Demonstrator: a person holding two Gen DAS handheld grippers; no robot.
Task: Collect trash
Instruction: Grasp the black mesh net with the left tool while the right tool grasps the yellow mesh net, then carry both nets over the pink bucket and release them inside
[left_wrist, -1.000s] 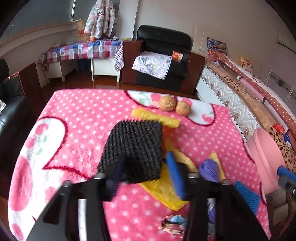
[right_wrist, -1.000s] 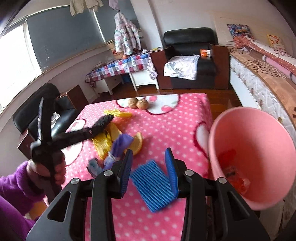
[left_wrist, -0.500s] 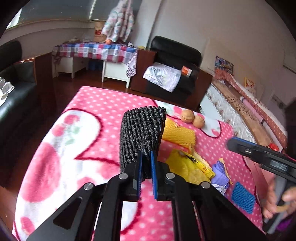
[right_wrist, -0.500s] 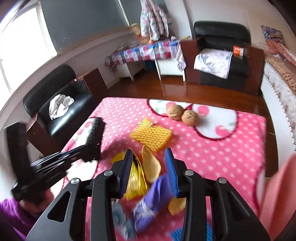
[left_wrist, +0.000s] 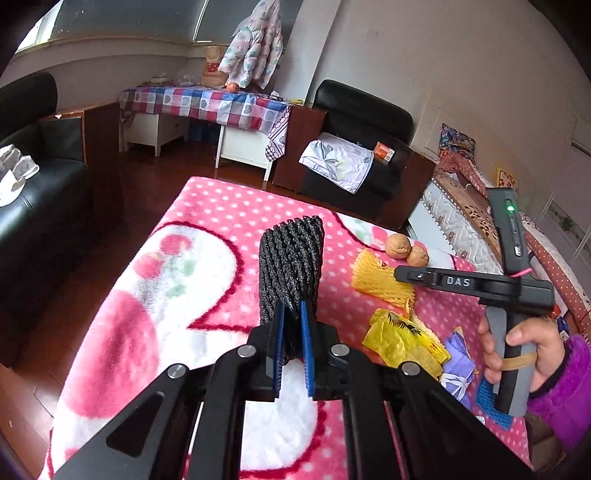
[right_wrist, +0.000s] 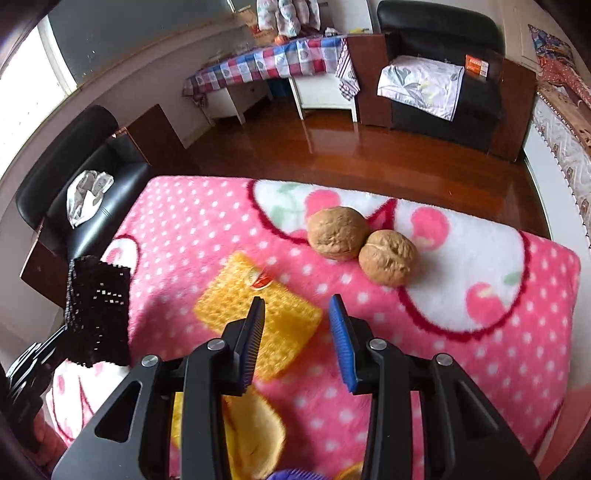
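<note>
A pink polka-dot blanket (left_wrist: 207, 236) covers the table, largest thing in both views. Only the left wrist view shows the yellow plastic wrapper (left_wrist: 402, 341), the purple scrap (left_wrist: 458, 360) and the blue foam net (left_wrist: 487, 400) at the near right, partly behind the person's right hand (left_wrist: 524, 350). Only the right wrist view shows the orange peel (right_wrist: 255, 432) close under the right gripper.

The black foam net (left_wrist: 290, 266) is clamped at its lower end between the blue pads of the left gripper (left_wrist: 291, 345), held above the blanket; its long axis stands nearly upright, free end pointing up and away. In the right wrist view it hangs at the far left.

The yellow foam net (right_wrist: 258, 314) lies flat on the blanket, mid-table, one corner pointing toward the two walnuts (right_wrist: 360, 245), which touch each other farther back and to the right. The right gripper (right_wrist: 297, 341) hovers over the yellow net's near right edge, jaws spread wide and holding nothing.
</note>
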